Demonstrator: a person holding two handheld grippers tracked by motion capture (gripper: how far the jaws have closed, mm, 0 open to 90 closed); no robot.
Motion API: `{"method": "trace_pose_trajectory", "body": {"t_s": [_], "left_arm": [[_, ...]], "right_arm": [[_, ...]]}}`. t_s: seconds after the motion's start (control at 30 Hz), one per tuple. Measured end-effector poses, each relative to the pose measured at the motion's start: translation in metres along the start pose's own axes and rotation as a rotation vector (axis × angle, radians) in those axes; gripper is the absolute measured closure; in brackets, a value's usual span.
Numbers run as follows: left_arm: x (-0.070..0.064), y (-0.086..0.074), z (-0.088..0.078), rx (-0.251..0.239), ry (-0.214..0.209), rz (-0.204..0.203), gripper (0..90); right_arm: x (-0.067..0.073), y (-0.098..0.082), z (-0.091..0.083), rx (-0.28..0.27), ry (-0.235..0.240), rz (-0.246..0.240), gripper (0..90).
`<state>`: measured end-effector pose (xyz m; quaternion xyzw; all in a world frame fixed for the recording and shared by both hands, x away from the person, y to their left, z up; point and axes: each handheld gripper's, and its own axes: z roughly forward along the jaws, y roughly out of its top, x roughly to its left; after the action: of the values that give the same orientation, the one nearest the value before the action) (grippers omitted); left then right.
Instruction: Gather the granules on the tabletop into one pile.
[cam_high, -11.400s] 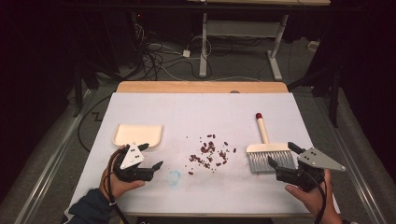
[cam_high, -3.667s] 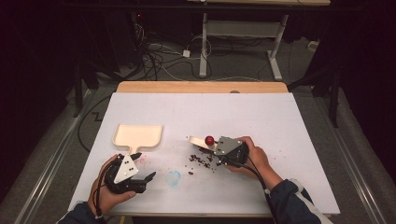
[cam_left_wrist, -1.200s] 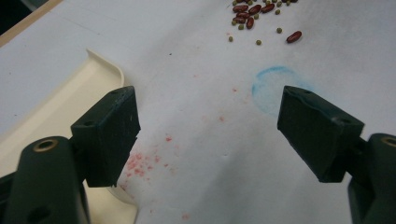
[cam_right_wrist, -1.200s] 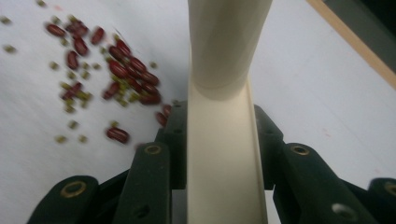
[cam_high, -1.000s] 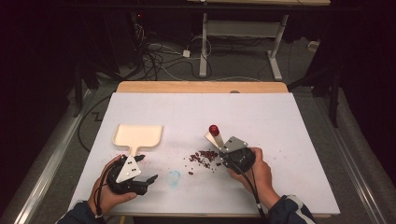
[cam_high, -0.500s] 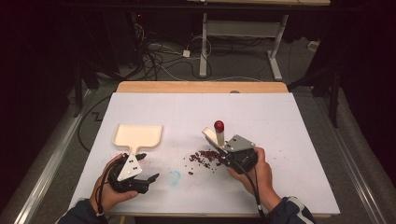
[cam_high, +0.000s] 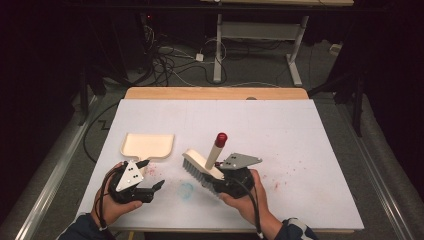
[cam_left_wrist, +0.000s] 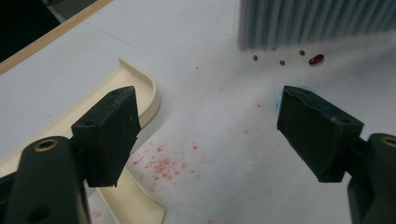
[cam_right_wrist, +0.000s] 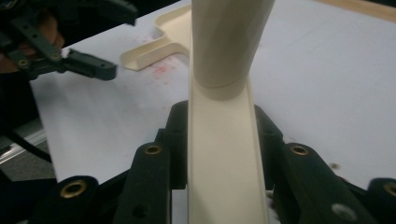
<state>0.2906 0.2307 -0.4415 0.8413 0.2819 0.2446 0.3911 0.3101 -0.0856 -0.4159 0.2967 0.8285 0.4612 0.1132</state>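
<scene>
The right tool is pinching the brush and sweeping bits toward the dustpan at ten o'clock. The left tool is spread wide and probably needs to hold the pan steady next.

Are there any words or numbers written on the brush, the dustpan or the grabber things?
None: no word, number or label can be read anywhere.
The brush, clamped in the right gripper, is plain cream with a red tip.
The dustpan is plain cream, unmarked.
The left gripper, with its jaws open, has a grey plate showing small dots, not letters.
The table carries reddish stains, no writing.
</scene>
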Motion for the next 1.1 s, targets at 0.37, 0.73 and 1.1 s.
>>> {"method": "trace_pose_trajectory", "body": {"t_s": [0.37,0.73,1.1], "left_arm": [[0.001,-0.003,0.004,0.013,-0.020,0.006,20.8],[-0.007,0.001,0.012,0.040,-0.060,0.022,20.8],[-0.010,0.001,0.015,0.059,-0.068,0.045,20.8]], "right_arm": [[0.000,-0.007,0.037,0.046,-0.045,0.024,67.5],[-0.038,-0.019,0.011,0.087,-0.086,0.120,67.2],[-0.058,-0.019,-0.018,0.070,-0.074,0.087,67.5]]}}
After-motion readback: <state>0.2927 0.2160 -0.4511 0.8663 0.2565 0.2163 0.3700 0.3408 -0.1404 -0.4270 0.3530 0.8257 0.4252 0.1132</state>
